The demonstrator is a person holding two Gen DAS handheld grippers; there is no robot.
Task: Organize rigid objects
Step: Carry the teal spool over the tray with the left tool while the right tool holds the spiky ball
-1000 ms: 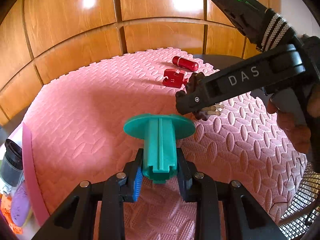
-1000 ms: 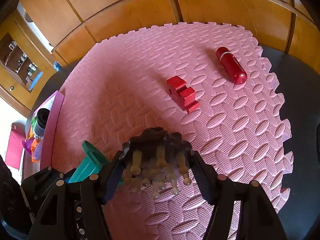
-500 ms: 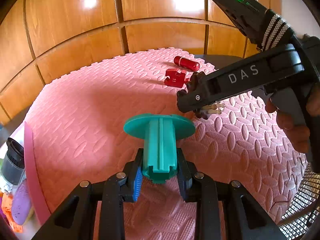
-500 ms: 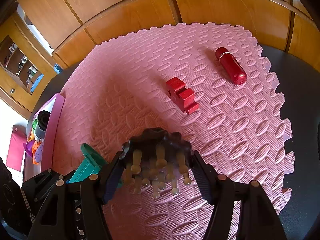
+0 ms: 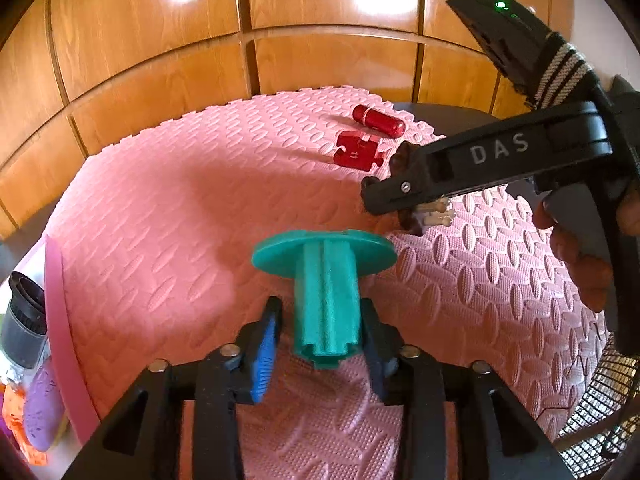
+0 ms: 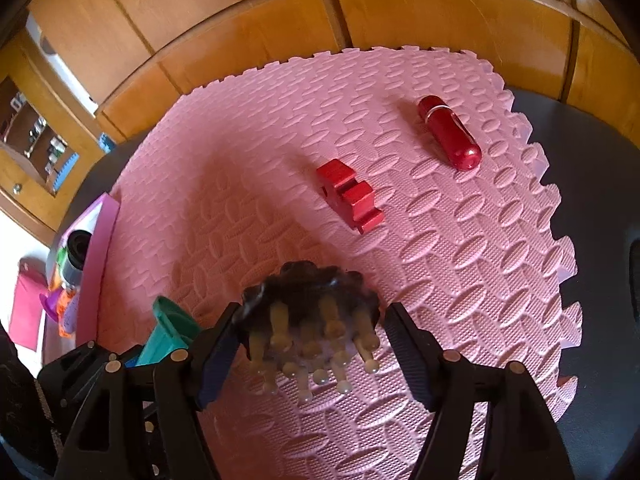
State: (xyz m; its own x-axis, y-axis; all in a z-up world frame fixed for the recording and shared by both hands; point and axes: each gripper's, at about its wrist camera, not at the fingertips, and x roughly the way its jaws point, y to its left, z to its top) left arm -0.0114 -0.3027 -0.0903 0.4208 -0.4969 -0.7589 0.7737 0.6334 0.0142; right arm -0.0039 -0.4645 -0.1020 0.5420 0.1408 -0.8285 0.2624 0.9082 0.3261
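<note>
My left gripper [image 5: 320, 336] stands around a teal plastic piece [image 5: 326, 280] with a round flange. Its left pad stands slightly off the stem, so the jaws look parted. My right gripper [image 6: 312, 344] is shut on a dark scalp massager [image 6: 310, 312] with cream prongs, held just above the pink foam mat [image 6: 248, 184]. It also shows in the left wrist view [image 5: 420, 184], right of the teal piece. A red notched block [image 6: 349, 197] and a red capsule [image 6: 449, 138] lie on the mat ahead.
A pink-rimmed tray [image 5: 56, 320] with a grey cup [image 5: 22, 320] and purple and orange items sits left of the mat. Wooden panels [image 5: 320, 20] rise behind. Dark table [image 6: 600, 160] borders the mat at right. A wire basket [image 5: 600, 420] is at lower right.
The left jaws have opened a little around the teal piece. The right gripper with the massager has shifted slightly; the red items look a bit farther.
</note>
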